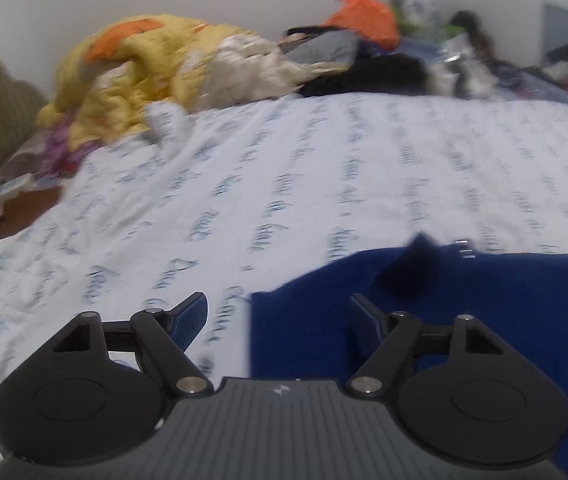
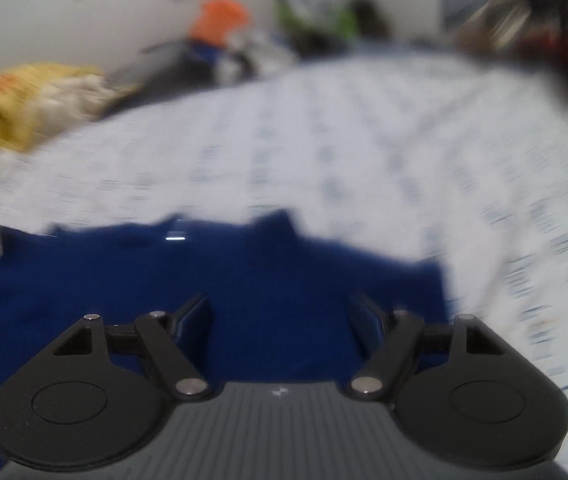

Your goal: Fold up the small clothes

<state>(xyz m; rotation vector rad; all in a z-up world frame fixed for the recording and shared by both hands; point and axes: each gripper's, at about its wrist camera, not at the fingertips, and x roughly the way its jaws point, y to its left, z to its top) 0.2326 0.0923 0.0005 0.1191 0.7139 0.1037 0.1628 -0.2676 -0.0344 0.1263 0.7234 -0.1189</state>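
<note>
Right wrist view: smeared by blur, so the print on your white bedsheet with blue script lettering (image 2: 363, 140) is unreadable and the far clutter is only coloured blots.

Dark blue knit garment (image 1: 483, 320), lying flat on the sheet: cut off at the lower right edge of the left view.

Beyond it, along the wall: a crumpled yellow quilt with orange patches (image 1: 124, 76), an orange bag (image 1: 363, 16), dark clothes (image 1: 383, 76); all well apart from the garment.

Your left gripper (image 1: 280, 312) straddles the garment's left edge, tilted down, fingers wide, nothing between them.

Your right gripper (image 2: 280, 312) hangs over the garment, likewise wide and empty.
</note>
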